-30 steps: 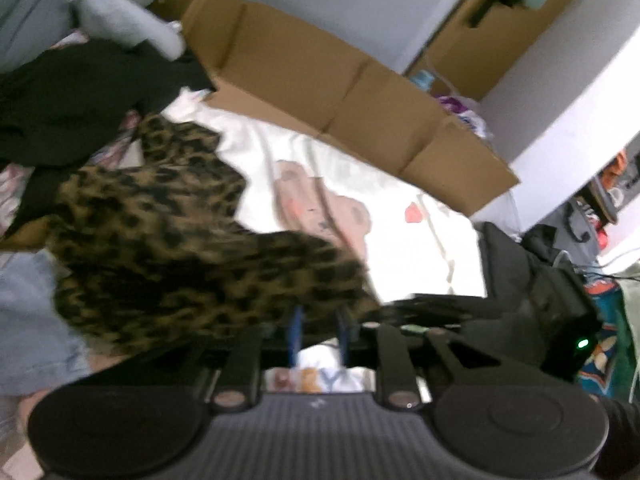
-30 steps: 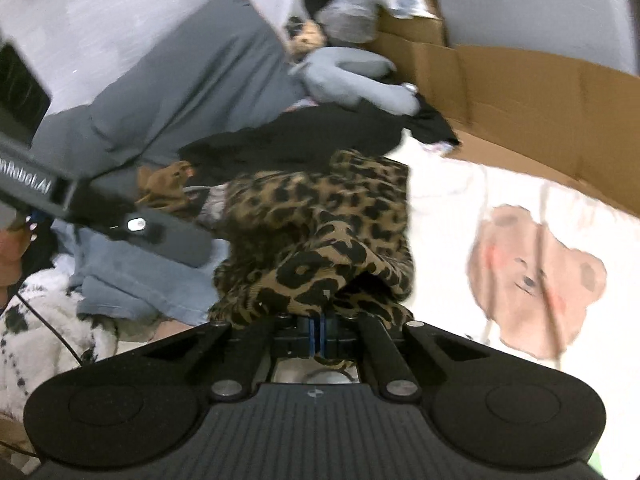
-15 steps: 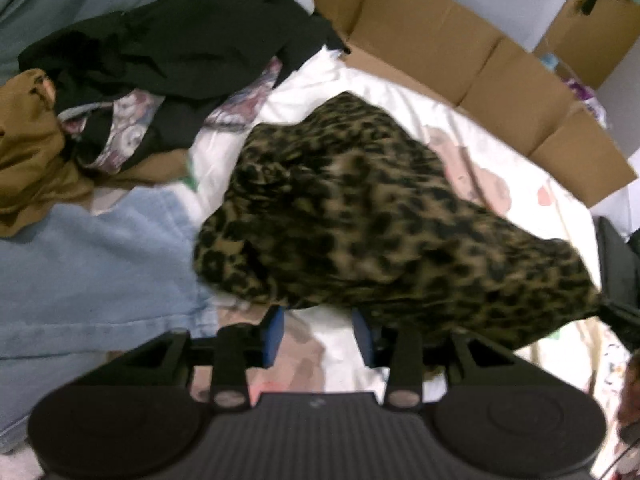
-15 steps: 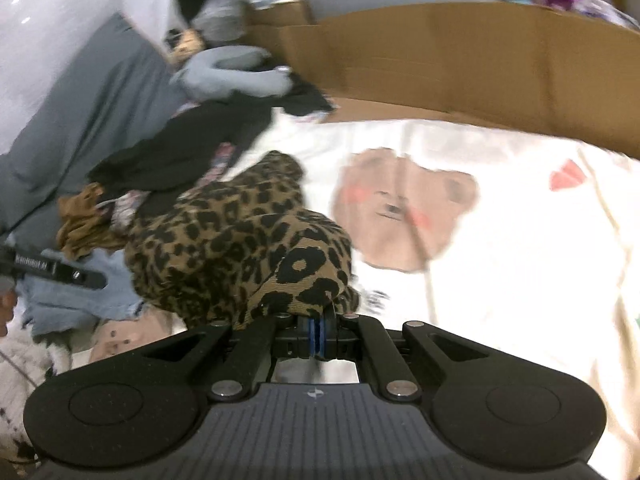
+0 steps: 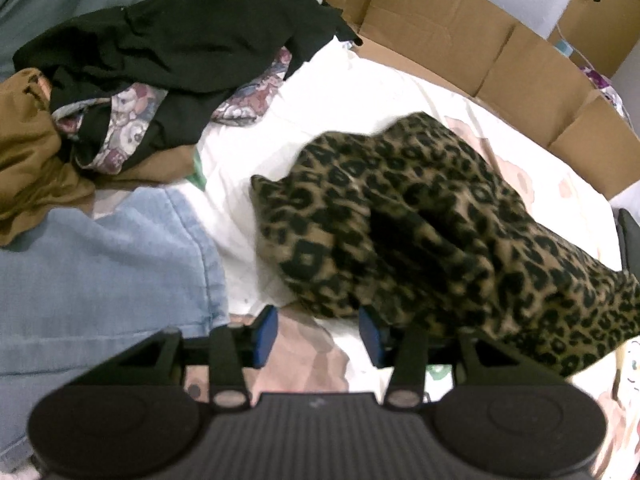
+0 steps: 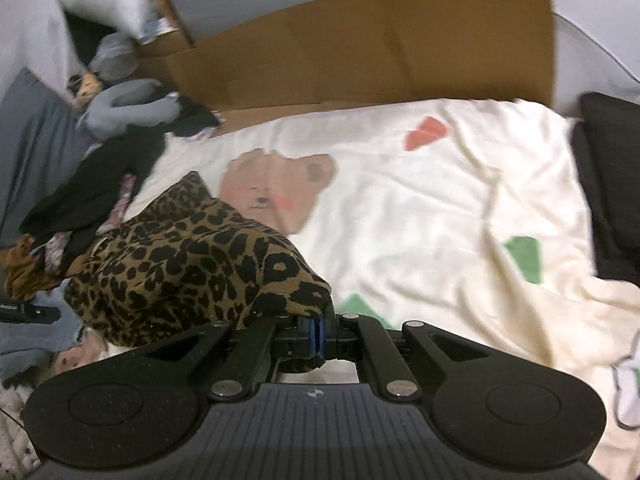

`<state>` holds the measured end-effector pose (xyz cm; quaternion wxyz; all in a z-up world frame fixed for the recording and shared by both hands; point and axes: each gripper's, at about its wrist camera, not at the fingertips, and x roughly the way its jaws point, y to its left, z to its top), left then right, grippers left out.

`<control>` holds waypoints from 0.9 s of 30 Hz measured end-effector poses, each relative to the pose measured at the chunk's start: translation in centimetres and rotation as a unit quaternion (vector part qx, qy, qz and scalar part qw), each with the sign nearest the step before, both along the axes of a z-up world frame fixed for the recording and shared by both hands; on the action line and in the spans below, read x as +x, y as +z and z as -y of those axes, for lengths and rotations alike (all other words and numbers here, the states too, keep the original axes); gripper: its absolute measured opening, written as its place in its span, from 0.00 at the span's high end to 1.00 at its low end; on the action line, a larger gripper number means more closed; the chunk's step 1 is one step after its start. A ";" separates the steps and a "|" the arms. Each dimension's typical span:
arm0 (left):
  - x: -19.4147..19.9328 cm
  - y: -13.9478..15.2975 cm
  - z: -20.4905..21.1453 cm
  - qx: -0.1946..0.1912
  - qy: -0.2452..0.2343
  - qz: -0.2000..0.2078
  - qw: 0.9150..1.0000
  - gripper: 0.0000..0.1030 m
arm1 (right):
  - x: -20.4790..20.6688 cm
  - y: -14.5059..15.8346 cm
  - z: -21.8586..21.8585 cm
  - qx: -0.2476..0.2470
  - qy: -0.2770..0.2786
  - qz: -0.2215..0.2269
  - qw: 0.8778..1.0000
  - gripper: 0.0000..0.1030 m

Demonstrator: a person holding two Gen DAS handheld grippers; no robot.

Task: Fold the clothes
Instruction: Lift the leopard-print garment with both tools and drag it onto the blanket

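The crumpled leopard-print fabric garment (image 6: 188,268) lay bunched on the cream bear-print bedsheet (image 6: 440,216), one edge clamped in the right claw (image 6: 316,334), just right of the gaping, empty left claw (image 5: 318,334).

The place looks like a lived-in bedroom at home. A cream bedsheet printed with a brown bear and coloured shapes (image 6: 420,208) covers a soft surface (apparently a bed). Loose laundry lies heaped on it: a crumpled black garment (image 5: 168,36), pale blue denim (image 5: 100,264), a leopard-print top (image 5: 432,232). Flattened brown cardboard boxes (image 6: 360,44) line the far edge against a pale wall.
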<state>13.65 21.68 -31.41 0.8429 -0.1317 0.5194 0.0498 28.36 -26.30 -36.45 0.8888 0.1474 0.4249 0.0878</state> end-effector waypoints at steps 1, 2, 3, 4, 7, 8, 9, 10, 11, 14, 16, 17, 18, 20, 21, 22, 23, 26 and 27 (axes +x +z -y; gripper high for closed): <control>0.2 0.0 0.1 0.001 -0.004 0.002 1.000 0.54 | -0.2 0.0 0.4 -0.003 -0.006 -0.001 1.000 1.00; 0.4 0.1 0.3 0.002 -0.008 0.005 1.000 0.54 | -0.5 0.1 0.7 -0.007 -0.012 -0.003 1.000 1.00; 0.6 0.1 0.5 0.003 -0.012 0.008 1.000 0.54 | -0.7 0.1 1.2 -0.010 -0.019 -0.004 1.000 1.00; 0.8 0.3 0.7 0.002 -0.017 0.012 1.000 0.54 | -1.0 0.0 1.7 -0.013 -0.026 -0.006 1.000 1.00; 1.4 0.5 1.4 -0.001 -0.034 0.024 0.999 0.54 | -1.4 -0.4 2.9 -0.022 -0.048 -0.014 0.998 1.00; 1.6 0.5 1.5 -0.002 -0.039 0.026 0.999 0.54 | -1.5 -0.6 3.3 -0.026 -0.054 -0.016 0.998 1.00; 1.8 0.6 1.7 -0.005 -0.045 0.028 0.999 0.54 | -1.6 -0.7 3.6 -0.030 -0.060 -0.018 0.998 1.00; 2.0 0.6 1.8 -0.006 -0.050 0.029 0.998 0.54 | -1.6 -0.8 3.9 -0.035 -0.066 -0.020 0.997 1.00; 2.1 0.6 1.9 -0.007 -0.053 0.029 0.998 0.54 | -1.6 -0.9 4.2 -0.040 -0.073 -0.022 0.996 1.00; 2.4 0.5 2.2 -0.010 -0.060 0.029 0.998 0.54 | -1.4 -1.5 5.1 -0.059 -0.094 -0.039 0.993 0.99; 2.7 0.5 2.5 -0.013 -0.065 0.030 0.997 0.54 | -1.6 -1.9 5.9 -0.057 -0.105 -0.056 0.991 0.98; 2.8 0.5 2.6 -0.014 -0.068 0.030 0.997 0.54 | -1.7 -2.1 6.3 -0.056 -0.111 -0.064 0.990 0.96; 2.9 0.6 2.8 -0.015 -0.072 0.031 0.997 0.54 | -1.9 -2.2 6.5 -0.056 -0.111 -0.071 0.990 0.95; 3.1 0.8 3.2 -0.018 -0.080 0.033 0.996 0.54 | -2.5 -2.2 6.8 -0.053 -0.112 -0.078 0.989 0.93; 3.3 0.8 3.4 -0.018 -0.083 0.033 0.996 0.54 | -2.9 -2.1 6.8 -0.053 -0.113 -0.076 0.989 0.89; 3.4 0.7 3.6 -0.019 -0.085 0.032 0.996 0.54 | -3.2 -1.9 6.8 -0.054 -0.113 -0.074 0.989 0.88; 3.5 0.6 3.7 -0.020 -0.086 0.031 0.996 0.54 | -3.6 -1.8 6.8 -0.063 -0.112 -0.075 0.989 0.82; 3.9 0.3 4.0 -0.027 -0.089 0.028 0.995 0.53 | -4.3 -1.6 6.7 -0.094 -0.119 -0.080 0.985 0.73; 3.9 0.3 4.2 -0.028 -0.091 0.028 0.995 0.53 | -4.6 -1.5 6.7 -0.101 -0.122 -0.080 0.984 0.71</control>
